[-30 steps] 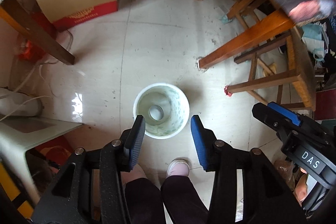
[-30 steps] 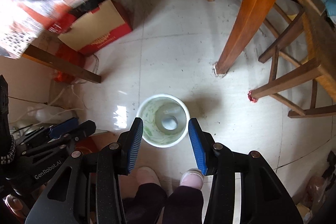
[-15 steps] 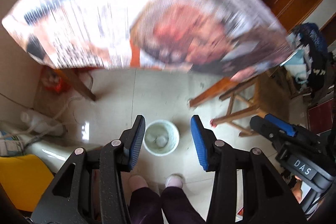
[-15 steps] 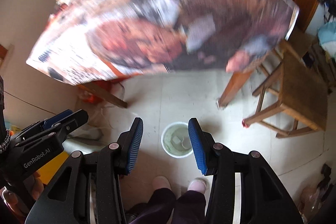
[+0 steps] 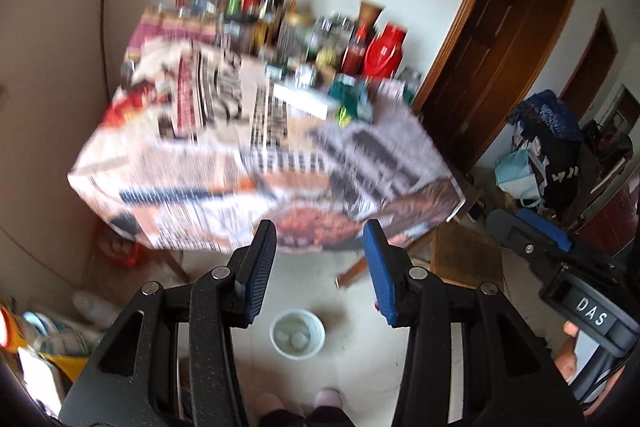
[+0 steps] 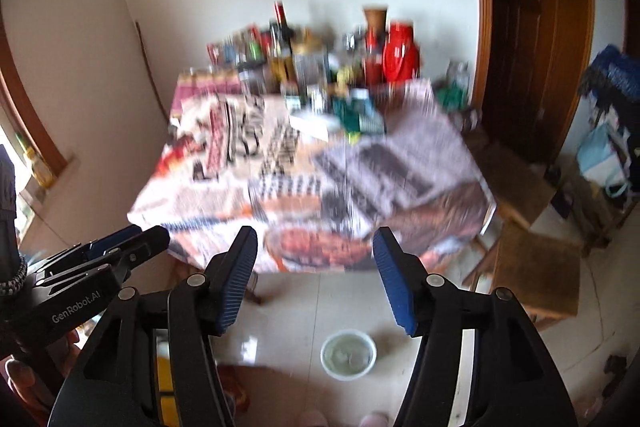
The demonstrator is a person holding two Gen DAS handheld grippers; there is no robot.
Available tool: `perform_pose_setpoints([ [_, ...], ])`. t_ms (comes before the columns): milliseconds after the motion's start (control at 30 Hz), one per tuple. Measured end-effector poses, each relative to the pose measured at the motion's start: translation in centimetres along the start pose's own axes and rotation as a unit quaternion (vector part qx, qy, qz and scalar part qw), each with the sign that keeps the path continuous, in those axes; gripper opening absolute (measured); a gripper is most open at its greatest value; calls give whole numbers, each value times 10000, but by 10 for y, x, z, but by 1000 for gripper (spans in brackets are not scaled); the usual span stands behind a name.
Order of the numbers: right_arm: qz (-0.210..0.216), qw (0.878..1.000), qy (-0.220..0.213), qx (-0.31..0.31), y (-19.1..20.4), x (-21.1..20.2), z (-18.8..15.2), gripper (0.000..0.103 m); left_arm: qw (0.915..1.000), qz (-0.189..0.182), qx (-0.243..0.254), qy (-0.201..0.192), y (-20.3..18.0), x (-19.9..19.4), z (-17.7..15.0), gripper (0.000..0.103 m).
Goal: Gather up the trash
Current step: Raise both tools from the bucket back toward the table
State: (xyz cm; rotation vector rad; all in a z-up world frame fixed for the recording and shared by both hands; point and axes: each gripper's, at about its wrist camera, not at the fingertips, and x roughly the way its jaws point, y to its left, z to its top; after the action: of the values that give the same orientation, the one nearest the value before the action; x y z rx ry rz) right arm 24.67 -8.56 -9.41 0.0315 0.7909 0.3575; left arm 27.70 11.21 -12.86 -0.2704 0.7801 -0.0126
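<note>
A small white bin (image 5: 297, 333) stands on the tiled floor far below, with white pieces of trash lying in it; it also shows in the right wrist view (image 6: 348, 354). My left gripper (image 5: 318, 269) is open and empty, high above the bin. My right gripper (image 6: 316, 277) is open and empty too, at about the same height. Both face a table covered in newspaper (image 5: 256, 163), also in the right wrist view (image 6: 312, 179). The views are blurred by motion.
Bottles, jars and a red jug (image 5: 384, 53) crowd the back of the table. A wooden stool (image 6: 536, 275) stands to the right of it. Dark wooden doors (image 5: 500, 39) and hanging bags (image 5: 548, 147) are at the right. Clutter lies on the floor at the left.
Both grippers have risen from just over the bin to above table height and tilted up. The bin looks much smaller and the table top has come into view. Both stay open.
</note>
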Motion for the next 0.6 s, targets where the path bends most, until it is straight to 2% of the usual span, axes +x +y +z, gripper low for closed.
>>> perform_pose_setpoints([
  [67,-47,9998,-210,-20,7,-16,9,57,9997,-1,108,-212,0,-20,11,46],
  [167,-112,9985,-536,-29,13,-38,19,67,9983,-39,199,-546,2,-48,26,57],
  [233,-173,9966,-806,-28,15,-51,23,73,9973,3,226,-696,2,-59,32,68],
  [300,-221,9952,-952,5,14,-59,27,77,9956,127,252,-896,1,-68,38,88],
  [333,-241,9947,-1004,32,14,-62,29,80,9949,150,257,-960,1,-71,39,91],
  [400,-262,9933,-1117,113,11,-67,31,84,9931,170,283,-1125,0,-78,44,95],
  [500,-306,9917,-1228,232,4,-68,37,91,9924,141,375,-1161,-4,-79,51,96],
  [600,-316,9912,-1258,275,-3,-64,45,91,9924,128,423,-1150,-8,-73,57,97],
])
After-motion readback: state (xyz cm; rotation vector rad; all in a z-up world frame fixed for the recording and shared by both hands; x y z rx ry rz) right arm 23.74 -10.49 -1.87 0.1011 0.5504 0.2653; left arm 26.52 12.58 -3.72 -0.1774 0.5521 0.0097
